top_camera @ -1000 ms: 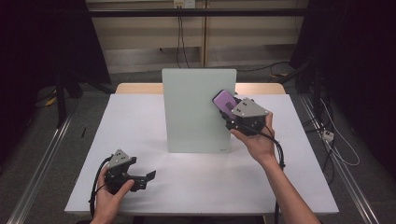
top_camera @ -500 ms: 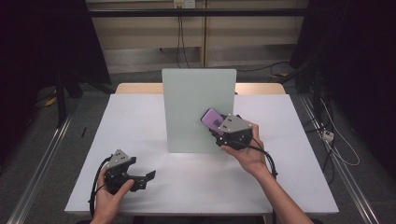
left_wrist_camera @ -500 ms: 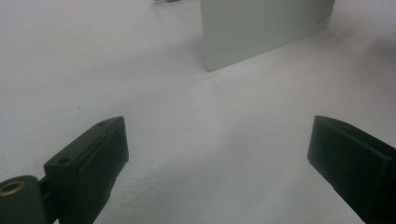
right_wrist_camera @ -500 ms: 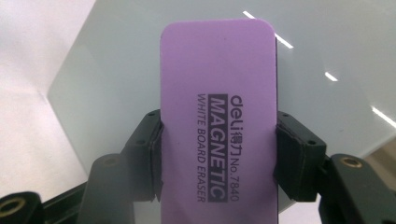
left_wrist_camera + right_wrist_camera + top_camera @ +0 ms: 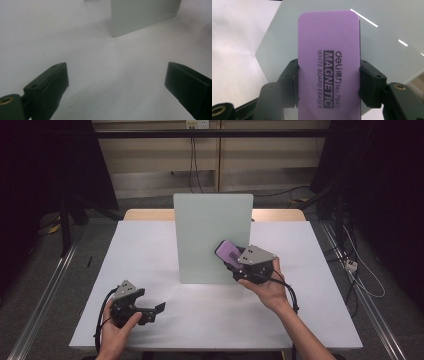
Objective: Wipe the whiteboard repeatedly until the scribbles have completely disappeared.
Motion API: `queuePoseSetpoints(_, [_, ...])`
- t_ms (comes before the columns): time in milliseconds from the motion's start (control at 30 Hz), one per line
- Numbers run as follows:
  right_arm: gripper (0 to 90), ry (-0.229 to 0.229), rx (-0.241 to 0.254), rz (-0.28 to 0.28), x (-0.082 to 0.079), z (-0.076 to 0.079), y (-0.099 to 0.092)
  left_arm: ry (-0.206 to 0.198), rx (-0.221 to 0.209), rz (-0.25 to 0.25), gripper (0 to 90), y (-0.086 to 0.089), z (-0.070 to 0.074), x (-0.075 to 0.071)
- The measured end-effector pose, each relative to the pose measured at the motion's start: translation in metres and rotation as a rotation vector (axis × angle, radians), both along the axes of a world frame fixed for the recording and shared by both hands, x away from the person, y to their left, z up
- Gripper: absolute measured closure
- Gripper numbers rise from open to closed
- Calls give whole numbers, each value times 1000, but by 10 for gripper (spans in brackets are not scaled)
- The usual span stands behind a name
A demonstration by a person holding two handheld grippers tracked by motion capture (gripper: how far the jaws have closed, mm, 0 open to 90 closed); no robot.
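A pale green upright board (image 5: 212, 237) stands in the middle of the white table (image 5: 150, 250). My right gripper (image 5: 235, 262) is shut on a purple magnetic whiteboard eraser (image 5: 228, 252), holding it against the lower right of the board's face. In the right gripper view the eraser (image 5: 328, 65) sits clamped between both black jaws, with the board (image 5: 387, 37) behind it. My left gripper (image 5: 152, 312) rests low at the table's front left, jaws wide apart, nothing between them. The left gripper view looks over bare table toward the board's bottom corner (image 5: 140, 17).
A wooden tabletop edge (image 5: 145, 214) shows behind the white sheet. Metal rails (image 5: 45, 290) run along the floor on both sides, and cables (image 5: 360, 265) lie on the floor at the right.
My right gripper has carried the eraser down and leftward across the board's face, from the upper right edge to the lower right part. The left gripper has stayed put.
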State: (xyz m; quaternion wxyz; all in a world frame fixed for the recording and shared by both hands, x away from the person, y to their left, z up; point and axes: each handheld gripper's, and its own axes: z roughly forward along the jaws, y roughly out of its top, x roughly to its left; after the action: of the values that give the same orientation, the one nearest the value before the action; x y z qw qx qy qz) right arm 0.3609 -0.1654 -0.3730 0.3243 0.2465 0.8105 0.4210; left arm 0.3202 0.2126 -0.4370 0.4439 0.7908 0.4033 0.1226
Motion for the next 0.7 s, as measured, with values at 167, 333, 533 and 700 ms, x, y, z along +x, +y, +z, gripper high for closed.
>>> queuePoseSetpoints(167, [415,37,22,19,-3,-2,0,0,-4,8,52,0,1,-1])
queuePoseSetpoints(333, [415,61,42,21,-5,-2,-6,-3,-1,6,52,-1,1,-1])
queuePoseSetpoints(533, [415,85,65,30,-9,0,-12,-1,1,6,52,-1,1,-1])
queuePoseSetpoints(700, [415,117,70,50,-11,3,-15,-1,5,4,52,-1,1,-1])
